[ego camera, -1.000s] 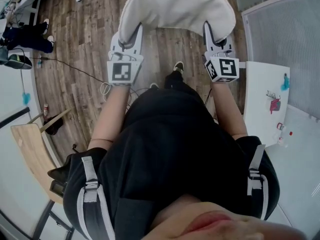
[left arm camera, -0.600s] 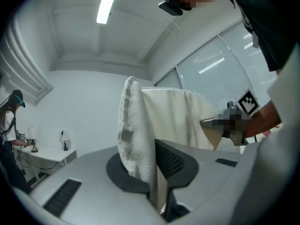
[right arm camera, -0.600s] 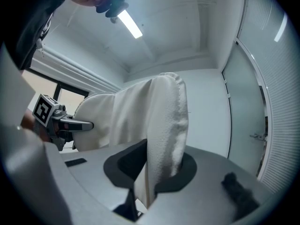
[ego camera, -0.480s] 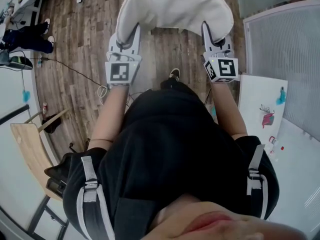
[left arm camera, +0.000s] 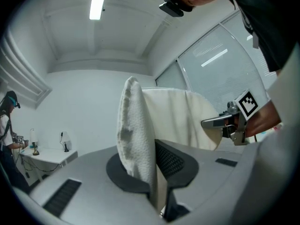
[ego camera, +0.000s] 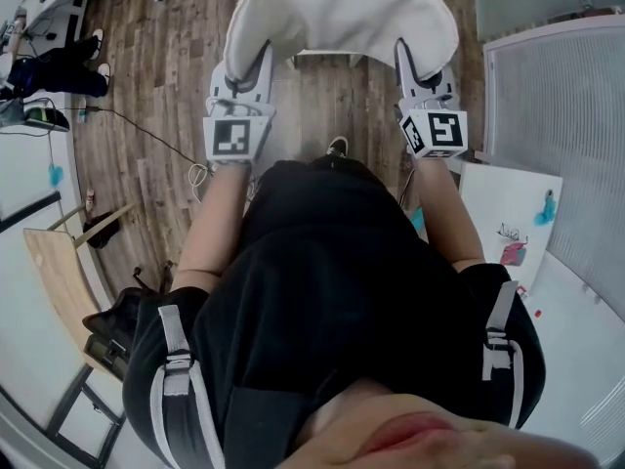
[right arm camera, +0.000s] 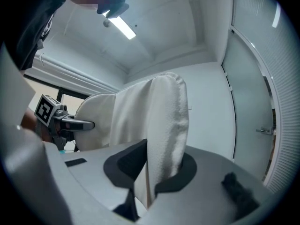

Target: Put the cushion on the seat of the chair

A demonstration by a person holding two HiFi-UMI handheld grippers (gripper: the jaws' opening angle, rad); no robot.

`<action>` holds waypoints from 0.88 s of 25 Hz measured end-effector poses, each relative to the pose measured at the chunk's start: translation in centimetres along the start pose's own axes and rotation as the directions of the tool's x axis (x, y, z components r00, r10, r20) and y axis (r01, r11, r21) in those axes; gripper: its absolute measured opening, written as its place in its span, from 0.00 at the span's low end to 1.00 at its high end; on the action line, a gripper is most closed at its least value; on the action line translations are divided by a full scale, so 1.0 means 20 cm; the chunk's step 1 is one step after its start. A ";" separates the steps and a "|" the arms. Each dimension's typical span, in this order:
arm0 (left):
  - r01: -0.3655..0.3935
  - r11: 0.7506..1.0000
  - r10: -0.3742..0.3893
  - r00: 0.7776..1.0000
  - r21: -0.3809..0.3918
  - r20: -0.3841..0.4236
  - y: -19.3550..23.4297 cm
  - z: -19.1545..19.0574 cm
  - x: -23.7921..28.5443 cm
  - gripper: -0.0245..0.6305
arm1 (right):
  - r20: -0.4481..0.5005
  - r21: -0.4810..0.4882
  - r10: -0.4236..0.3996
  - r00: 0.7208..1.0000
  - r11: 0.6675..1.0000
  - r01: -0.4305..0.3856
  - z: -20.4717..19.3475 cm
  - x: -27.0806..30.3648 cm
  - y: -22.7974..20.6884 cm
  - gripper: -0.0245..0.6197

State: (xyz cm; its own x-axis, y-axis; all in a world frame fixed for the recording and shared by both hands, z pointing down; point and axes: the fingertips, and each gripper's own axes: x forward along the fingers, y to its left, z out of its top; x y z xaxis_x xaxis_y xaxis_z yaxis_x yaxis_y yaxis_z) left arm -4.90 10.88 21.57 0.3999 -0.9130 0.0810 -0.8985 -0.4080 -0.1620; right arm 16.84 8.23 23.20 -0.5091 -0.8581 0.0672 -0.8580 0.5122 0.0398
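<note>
Cushion, place: white cushion (ego camera: 342, 13) held off the wooden floor (ego camera: 146, 66), in front of the person, spanning the gap between both grippers.
Left gripper: left gripper (ego camera: 256, 64) is clamped on the cushion's left edge; its own view shows the dark pads pinching the white terry fabric (left arm camera: 136, 135), which rises straight up out of the jaws.
Right gripper: right gripper (ego camera: 406, 62) is clamped on the right edge; in its view the fabric (right arm camera: 164, 125) stands between the closed pads the same way.
Cross-check: each gripper view shows the other gripper at the far end of the cushion.
Cushion, axis: long axis runs left to right between the grippers; the middle bows away from the person and the two ends curve back to the jaws.
Surroundings: cable (ego camera: 146, 130) trails over the floor at the left; light wooden board (ego camera: 59, 281) on a dark frame lower left, well apart from the cushion; white table (ego camera: 493, 213) with small pink and teal items at the right; ribbed panel (ego camera: 557, 115) beyond it.
In the way: the person's shoe (ego camera: 337, 147) sits on the floor between the two grippers.
</note>
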 end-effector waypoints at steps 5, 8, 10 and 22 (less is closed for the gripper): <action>-0.007 1.000 0.007 1.000 0.012 -0.007 0.00 0.01 0.11 0.11 | 0.001 0.008 0.004 1.000 1.000 -0.004 -0.02 0.07 -0.10 0.13; -0.013 1.000 0.013 1.000 0.009 -0.008 0.01 0.00 0.16 0.11 | -0.004 0.015 0.010 1.000 1.000 -0.010 -0.05 0.11 -0.12 0.13; -0.013 1.000 0.013 1.000 0.007 -0.008 0.04 -0.02 0.19 0.11 | -0.010 0.014 0.013 1.000 1.000 -0.013 -0.06 0.16 -0.13 0.13; 0.023 1.000 -0.023 1.000 -0.014 -0.008 0.35 -0.14 0.57 0.11 | -0.038 -0.008 -0.005 0.999 1.000 0.004 -0.09 0.60 -0.23 0.13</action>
State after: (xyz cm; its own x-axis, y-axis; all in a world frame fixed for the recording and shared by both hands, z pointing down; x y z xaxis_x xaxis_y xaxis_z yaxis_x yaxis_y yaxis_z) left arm -7.15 -2.42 24.04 0.4191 -0.9031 0.0931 -0.8914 -0.4288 -0.1466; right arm 14.82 -4.27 25.70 -0.5021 -0.8584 0.1052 -0.8596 0.5087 0.0482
